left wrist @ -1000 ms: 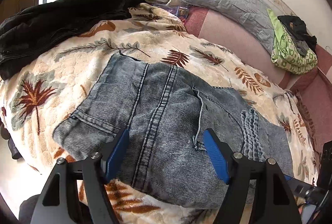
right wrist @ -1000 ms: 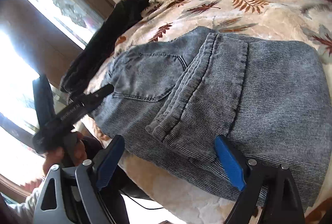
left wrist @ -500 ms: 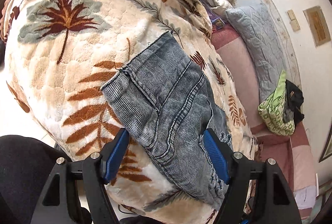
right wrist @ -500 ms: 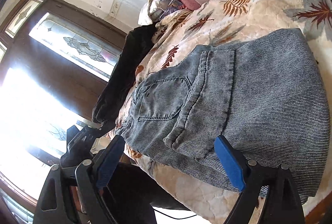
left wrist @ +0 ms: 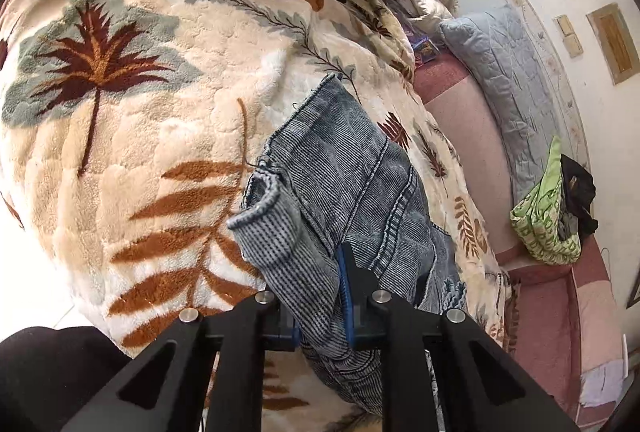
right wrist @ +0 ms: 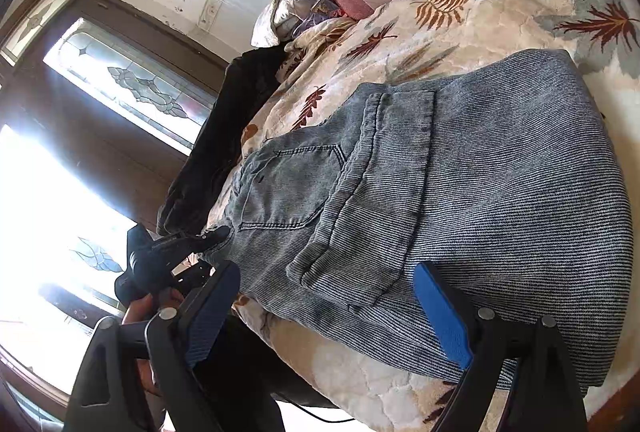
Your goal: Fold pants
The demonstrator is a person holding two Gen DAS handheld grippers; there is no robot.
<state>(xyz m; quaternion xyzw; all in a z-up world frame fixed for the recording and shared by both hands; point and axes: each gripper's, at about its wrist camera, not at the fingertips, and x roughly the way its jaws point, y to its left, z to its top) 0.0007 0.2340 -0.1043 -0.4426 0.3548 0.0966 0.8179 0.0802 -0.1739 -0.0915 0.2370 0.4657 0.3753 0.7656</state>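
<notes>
Pinching the pants' (left wrist: 340, 188) near corner on the bed (left wrist: 160, 136), the left gripper (left wrist: 320, 296) holds little cloth; it could slip mid-fold. The right gripper's (right wrist: 328, 312) fingers gape, holding nothing, over the folded edge.

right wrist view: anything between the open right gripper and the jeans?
Nothing. In the right wrist view the right gripper stands open just short of the jeans, with only leaf-print blanket beneath the gap.
</notes>
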